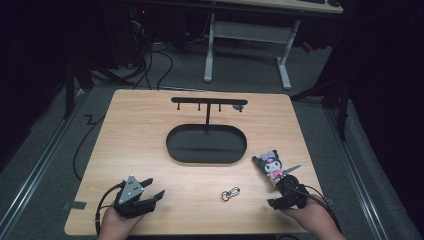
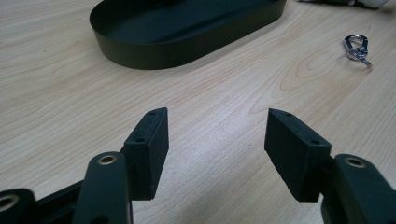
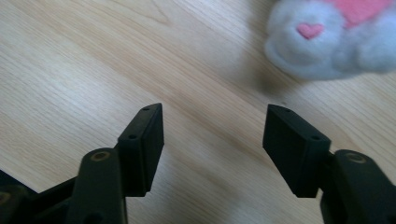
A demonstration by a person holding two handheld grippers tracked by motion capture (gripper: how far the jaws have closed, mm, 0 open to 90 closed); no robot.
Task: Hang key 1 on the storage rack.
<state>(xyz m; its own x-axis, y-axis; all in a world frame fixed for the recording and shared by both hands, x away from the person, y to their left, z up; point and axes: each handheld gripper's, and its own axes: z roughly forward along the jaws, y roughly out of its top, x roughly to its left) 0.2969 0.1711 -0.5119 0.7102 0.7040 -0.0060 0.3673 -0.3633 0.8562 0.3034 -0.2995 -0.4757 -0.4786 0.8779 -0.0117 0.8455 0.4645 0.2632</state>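
- Light wooden table (image 1: 150, 130) stands on grey carpet floor (image 1: 45, 150) in a dark room.
- Left gripper (image 2: 217, 135) and right gripper (image 3: 214, 133): jaws released, empty.
- Black oval tray (image 1: 206, 145) sits mid-table.

Overhead light brightens the table (image 1: 145, 150) while the surroundings stay dark. In the right gripper view the plush toy (image 3: 327, 42) is blurred.
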